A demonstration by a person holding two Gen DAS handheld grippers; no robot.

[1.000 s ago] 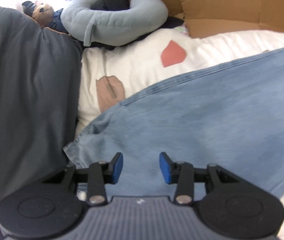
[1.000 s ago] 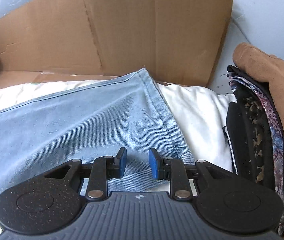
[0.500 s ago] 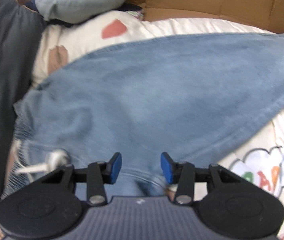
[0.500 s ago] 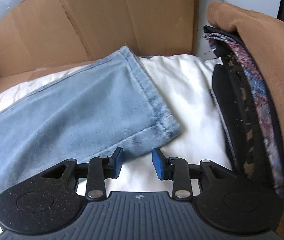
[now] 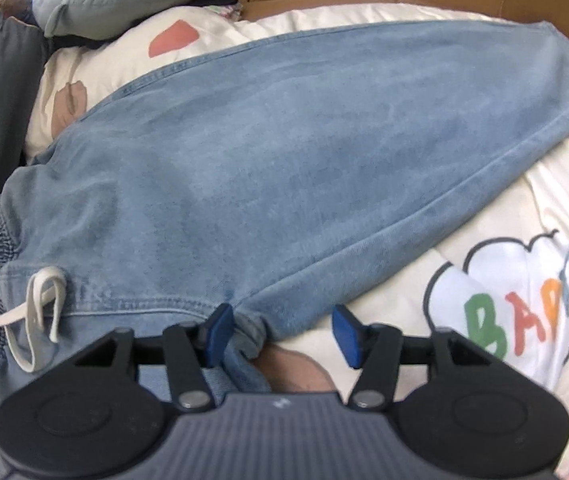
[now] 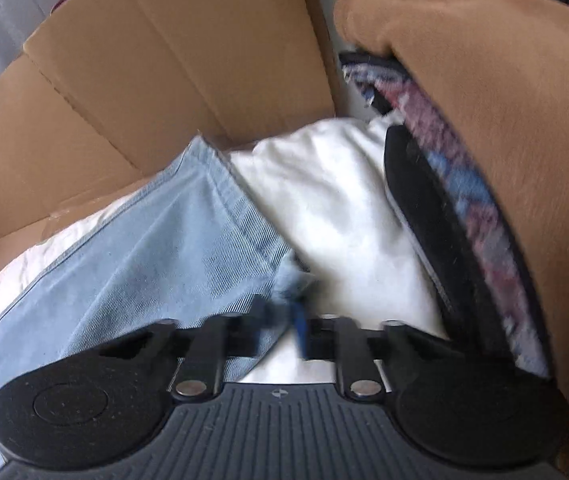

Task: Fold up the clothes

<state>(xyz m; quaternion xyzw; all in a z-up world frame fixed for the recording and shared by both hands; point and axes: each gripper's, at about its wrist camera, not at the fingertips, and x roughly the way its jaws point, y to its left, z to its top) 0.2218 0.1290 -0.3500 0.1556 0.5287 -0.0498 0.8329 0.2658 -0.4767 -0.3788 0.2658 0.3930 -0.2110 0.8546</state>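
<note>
Right gripper (image 6: 284,320) has just closed, pinching the jeans (image 6: 164,248) hem corner; left gripper (image 5: 280,334), now at the crotch, has been opening, ungripped. Next: clamp left, then fold.

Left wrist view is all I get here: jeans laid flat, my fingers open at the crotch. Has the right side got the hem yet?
Observer: Yes. The right gripper has just closed on the near corner of the jeans at the leg hem.
Operator: Anything crowding that end?
Observer: A stack of folded clothes with a tan garment on top sits right of the hem, with bare white bedding between them.
Operator: And behind the hem?
Observer: A cardboard flap stands upright just past the hem's far corner.
</note>
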